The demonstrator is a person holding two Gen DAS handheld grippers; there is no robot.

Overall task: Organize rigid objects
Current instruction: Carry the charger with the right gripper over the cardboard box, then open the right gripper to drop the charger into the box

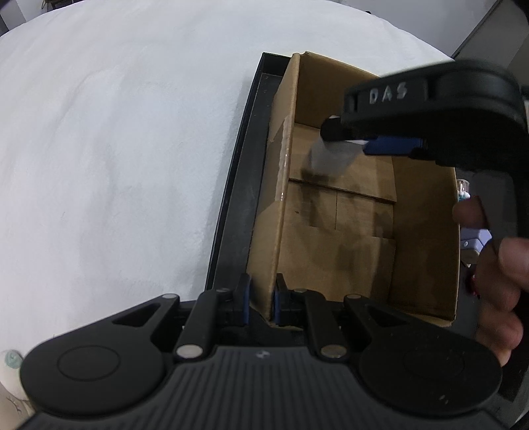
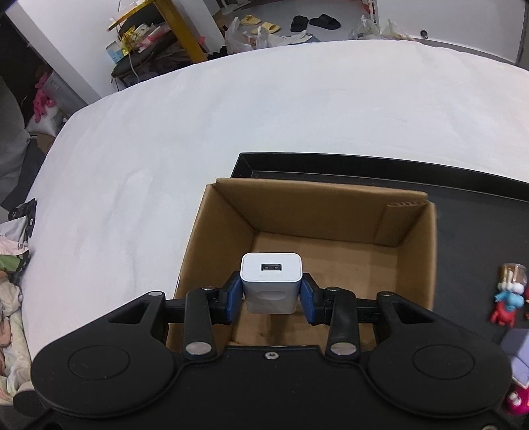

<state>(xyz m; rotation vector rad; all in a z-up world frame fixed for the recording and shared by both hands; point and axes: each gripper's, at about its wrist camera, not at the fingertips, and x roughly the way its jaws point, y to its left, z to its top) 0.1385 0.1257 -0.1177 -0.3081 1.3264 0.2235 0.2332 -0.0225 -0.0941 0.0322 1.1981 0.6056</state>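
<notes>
A yellow-legged wooden table (image 2: pixel 180 31) stands beyond the white bench (image 2: pixel 231 109), cluttered with packets. Yellow slippers (image 2: pixel 259 23) and black slippers (image 2: pixel 315 21) lie on the floor, with white plastic bags (image 2: pixel 251 38) beside them.

A white worktop (image 2: pixel 231 115) carries a shallow black tray (image 2: pixel 463 192) near its edge. The rest of its pale surface, off to the tray's left and beyond it, lies bare.
</notes>
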